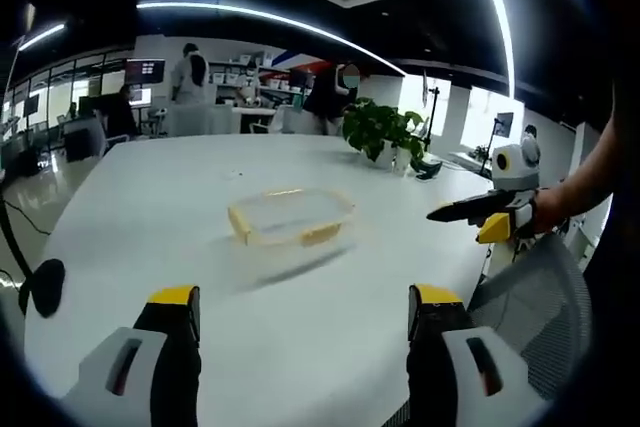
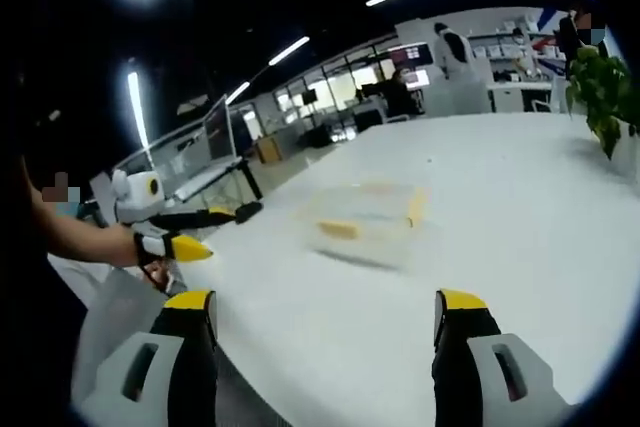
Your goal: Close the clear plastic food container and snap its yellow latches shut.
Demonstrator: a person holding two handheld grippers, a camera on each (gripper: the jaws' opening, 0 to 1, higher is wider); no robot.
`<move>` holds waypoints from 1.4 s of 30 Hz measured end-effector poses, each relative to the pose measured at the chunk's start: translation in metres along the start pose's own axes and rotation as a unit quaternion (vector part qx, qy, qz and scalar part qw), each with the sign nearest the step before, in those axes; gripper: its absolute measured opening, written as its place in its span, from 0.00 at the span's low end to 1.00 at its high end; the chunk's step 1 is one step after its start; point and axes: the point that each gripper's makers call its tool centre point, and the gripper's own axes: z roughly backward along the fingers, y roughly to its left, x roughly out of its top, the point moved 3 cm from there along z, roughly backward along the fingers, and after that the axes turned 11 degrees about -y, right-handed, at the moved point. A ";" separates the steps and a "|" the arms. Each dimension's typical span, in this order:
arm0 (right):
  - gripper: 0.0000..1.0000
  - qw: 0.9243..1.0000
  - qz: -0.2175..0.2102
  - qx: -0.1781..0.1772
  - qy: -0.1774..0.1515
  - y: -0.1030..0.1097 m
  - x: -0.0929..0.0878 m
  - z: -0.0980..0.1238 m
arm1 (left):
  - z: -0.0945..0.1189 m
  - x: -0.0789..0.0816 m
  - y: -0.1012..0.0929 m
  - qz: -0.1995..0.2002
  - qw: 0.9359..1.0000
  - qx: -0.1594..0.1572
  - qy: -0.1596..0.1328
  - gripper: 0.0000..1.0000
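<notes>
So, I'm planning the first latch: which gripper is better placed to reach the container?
Neither clearly: the container sits mid-table, ahead of the open left gripper and open right gripper, apart from both. Probably left, which faces it more squarely.

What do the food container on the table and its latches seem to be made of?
Food container: probably clear, glossy plastic; the white table shows through its walls. Latches: opaque yellow, likely plastic; the finish is too blurred to judge.

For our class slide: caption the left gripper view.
Open left gripper faces a clear container on a white table.
</notes>
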 end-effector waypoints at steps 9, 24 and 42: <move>0.92 0.999 0.027 -0.002 -0.043 0.009 0.020 0.009 | 0.015 0.010 -0.004 0.001 1.000 0.014 -0.016 0.85; 0.88 0.997 0.041 -0.039 -0.053 -0.004 0.019 0.014 | 0.011 0.001 -0.017 -0.042 0.999 0.000 -0.009 0.87; 0.85 0.998 0.047 -0.034 -0.032 -0.001 0.012 0.012 | 0.011 -0.003 -0.013 -0.042 0.999 0.010 0.000 0.86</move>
